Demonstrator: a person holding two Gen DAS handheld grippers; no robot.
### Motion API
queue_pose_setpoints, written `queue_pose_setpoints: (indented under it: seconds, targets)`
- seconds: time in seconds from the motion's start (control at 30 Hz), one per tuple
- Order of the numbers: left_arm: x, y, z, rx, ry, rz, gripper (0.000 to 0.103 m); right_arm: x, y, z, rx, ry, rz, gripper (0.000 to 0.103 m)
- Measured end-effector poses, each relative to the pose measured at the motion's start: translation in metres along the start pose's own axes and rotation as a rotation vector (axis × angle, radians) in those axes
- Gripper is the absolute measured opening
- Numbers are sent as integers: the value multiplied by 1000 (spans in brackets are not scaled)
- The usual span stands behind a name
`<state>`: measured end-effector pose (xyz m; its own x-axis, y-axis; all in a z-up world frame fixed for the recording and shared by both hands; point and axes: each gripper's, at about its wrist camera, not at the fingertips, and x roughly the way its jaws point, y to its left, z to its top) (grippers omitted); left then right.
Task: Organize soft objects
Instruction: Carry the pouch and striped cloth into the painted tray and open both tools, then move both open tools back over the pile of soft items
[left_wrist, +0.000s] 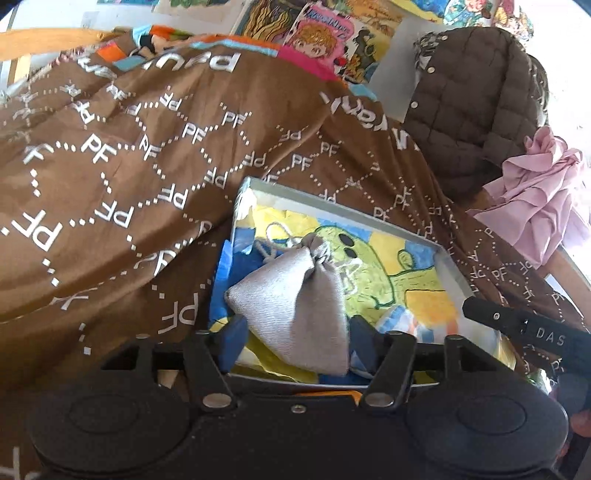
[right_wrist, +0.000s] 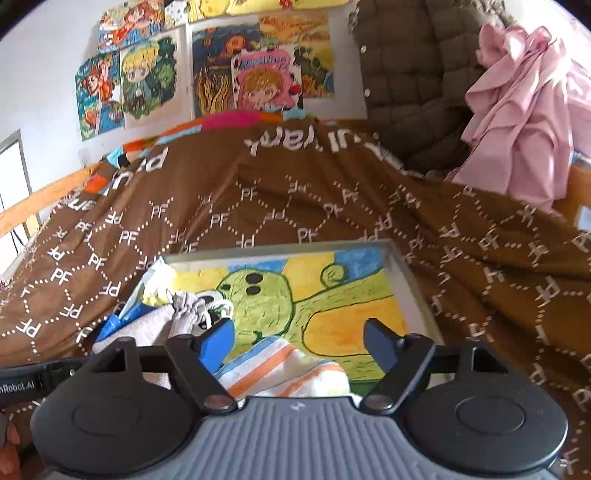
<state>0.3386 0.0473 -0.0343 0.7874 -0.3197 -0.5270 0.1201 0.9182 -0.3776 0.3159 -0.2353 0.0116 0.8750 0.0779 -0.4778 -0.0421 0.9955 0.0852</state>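
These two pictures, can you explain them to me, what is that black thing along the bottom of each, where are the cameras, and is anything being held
The black thing is a hand-held two-finger gripper; a person carries one in each hand, and a wide-angle camera on each looks forward along its fingers. One picture comes from the left gripper, the other from the right gripper.

Both look at a shallow tray lined with a painted green figure, lying on a brown blanket printed with letters. In the tray are a grey drawstring pouch and a striped cloth. A dark quilted jacket and a pink garment lie behind, under drawings on the wall.

Nothing is held: both grippers are open, the pouch lying between the left fingers, the cloth between the right.
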Motion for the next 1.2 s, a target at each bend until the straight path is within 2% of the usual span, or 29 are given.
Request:
queue_pose_setpoints:
  seconds: [0.17,0.23,0.37,0.53,0.87,1.2]
  targets:
    - [-23,-15,-4,38,-38,-8,73,-35,-4,2,-8,-50,-5,93]
    - [-35,-20,-6,48,-67,-6,80,-49,-3,2,-22,-69,-5,96]
    - [-61,-29,-8,71,-118,-8,87,-79,1,-1,-55,-122,-9,100]
    - [-94,-43,-13,136,-170,-2,98,-117,3,-10,-44,-175,-15,103]
    - [-144,-69,-36,183,-227,-37,102,-181,-3,-47,-58,-209,-61,103]
    - [-168,-87,-75,218,-184,-57,102,-220,-14,-78,-48,-190,-103,103]
